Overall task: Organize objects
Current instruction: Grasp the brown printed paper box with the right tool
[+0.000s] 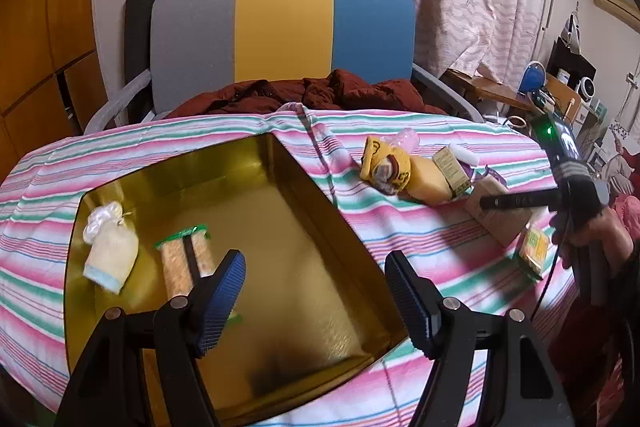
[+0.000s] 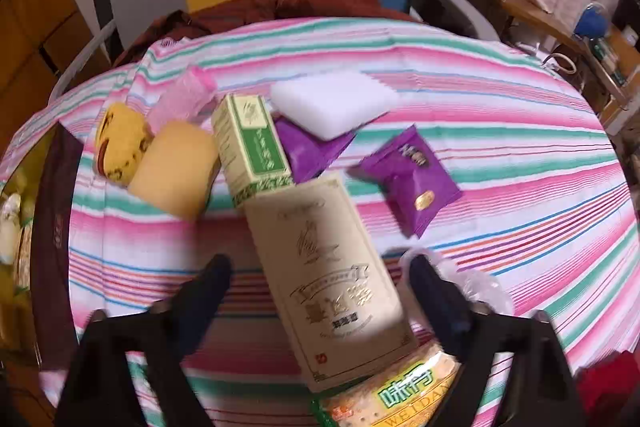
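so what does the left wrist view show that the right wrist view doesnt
Only the left wrist view shows the inside of the gold tin, with a white pouch and a cracker pack in it, the open left tool above it, and the person's hand holding the right tool.

Only the right wrist view shows the two purple sachets, the white block's full top and the open right tool over the cream box.

Both show the striped cloth, the yellow sponge, the green box and the chair.
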A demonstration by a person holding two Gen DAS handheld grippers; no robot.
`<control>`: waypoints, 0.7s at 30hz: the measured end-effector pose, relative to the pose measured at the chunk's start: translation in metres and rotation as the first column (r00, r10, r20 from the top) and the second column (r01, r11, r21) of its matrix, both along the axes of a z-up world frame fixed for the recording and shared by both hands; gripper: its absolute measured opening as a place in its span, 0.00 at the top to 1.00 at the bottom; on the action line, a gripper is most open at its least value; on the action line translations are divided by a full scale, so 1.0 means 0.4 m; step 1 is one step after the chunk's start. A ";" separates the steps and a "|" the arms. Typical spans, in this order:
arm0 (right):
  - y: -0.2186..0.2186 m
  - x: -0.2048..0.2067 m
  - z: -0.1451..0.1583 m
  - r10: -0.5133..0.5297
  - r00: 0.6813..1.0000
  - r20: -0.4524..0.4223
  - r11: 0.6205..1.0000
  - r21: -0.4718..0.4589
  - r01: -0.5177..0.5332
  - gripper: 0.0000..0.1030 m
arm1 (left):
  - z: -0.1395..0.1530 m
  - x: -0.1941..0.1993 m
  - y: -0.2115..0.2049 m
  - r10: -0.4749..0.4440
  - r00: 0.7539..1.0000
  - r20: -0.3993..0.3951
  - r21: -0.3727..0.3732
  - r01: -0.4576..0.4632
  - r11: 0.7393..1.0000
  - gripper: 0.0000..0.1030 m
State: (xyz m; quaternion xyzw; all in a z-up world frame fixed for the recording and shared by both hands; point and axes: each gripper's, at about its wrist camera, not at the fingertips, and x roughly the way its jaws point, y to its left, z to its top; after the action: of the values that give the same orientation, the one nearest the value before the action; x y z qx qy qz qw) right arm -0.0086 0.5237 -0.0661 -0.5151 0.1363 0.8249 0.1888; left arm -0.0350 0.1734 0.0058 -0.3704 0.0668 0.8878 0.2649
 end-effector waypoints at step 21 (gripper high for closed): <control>-0.007 -0.003 0.008 0.015 1.000 -0.005 1.000 -0.010 -0.015 0.48 | 0.003 -0.142 0.263 -0.137 0.987 0.084 -0.006 0.138 0.990 0.29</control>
State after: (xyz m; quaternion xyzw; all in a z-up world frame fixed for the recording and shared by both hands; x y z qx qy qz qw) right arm -0.0096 0.5209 -0.0627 -0.5152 0.1368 0.8268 0.1796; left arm -0.0917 0.2787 0.0072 -0.4034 0.0861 0.8507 0.3258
